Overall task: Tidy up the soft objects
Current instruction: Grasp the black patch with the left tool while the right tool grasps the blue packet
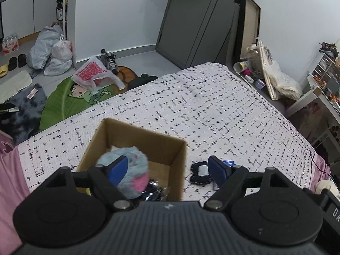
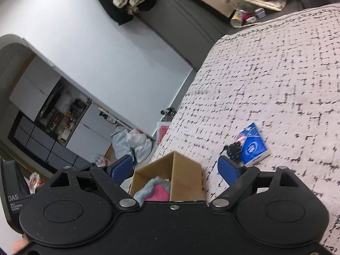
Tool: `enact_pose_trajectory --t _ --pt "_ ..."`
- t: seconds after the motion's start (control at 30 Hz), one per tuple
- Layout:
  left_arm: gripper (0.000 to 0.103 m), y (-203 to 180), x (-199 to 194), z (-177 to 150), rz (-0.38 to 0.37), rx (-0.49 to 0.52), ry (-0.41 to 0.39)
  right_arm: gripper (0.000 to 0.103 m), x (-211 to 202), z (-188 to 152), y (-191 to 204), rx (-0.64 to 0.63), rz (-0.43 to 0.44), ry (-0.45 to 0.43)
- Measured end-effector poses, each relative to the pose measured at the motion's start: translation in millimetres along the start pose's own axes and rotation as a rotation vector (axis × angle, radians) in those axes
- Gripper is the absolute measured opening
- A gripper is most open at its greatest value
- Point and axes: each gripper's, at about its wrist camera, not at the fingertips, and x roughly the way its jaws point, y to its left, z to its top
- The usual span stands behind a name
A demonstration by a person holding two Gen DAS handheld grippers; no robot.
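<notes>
An open cardboard box (image 1: 178, 161) (image 2: 184, 176) stands on the bed. Inside it lies a fluffy blue and pink plush toy (image 1: 136, 170) (image 2: 158, 190), with a dark shiny item (image 1: 154, 191) beside it. My left gripper (image 1: 167, 170) hovers open above the box's right wall, nothing between its blue pads. Right of the box a small black soft piece with a white patch (image 1: 200, 173) (image 2: 233, 148) lies on the cover next to a blue packet (image 2: 252, 144). My right gripper (image 2: 176, 170) is open over the box, holding nothing.
The bed cover (image 1: 201, 110) is white with black marks; pink sheet (image 1: 10, 170) shows at the left. The floor beyond holds plastic bags (image 1: 53, 51), a green leaf rug (image 1: 61, 102) and shoes. Clutter and a desk (image 1: 318, 89) stand at the right.
</notes>
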Motion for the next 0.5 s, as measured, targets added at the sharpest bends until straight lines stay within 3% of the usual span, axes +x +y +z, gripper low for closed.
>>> enact_pose_trajectory --t 0.27,0.5 --pt "0.081 -27.5 12.0 0.6 -0.021 0.012 0.004 0.087 -5.0 10.2 -26.2 0.081 -0.065 -0.030" --pt "0.081 -47.8 41.7 -7.7 -0.022 0.006 0.061 0.087 -2.4 12.7 -56.1 0.190 -0.128 -0.039"
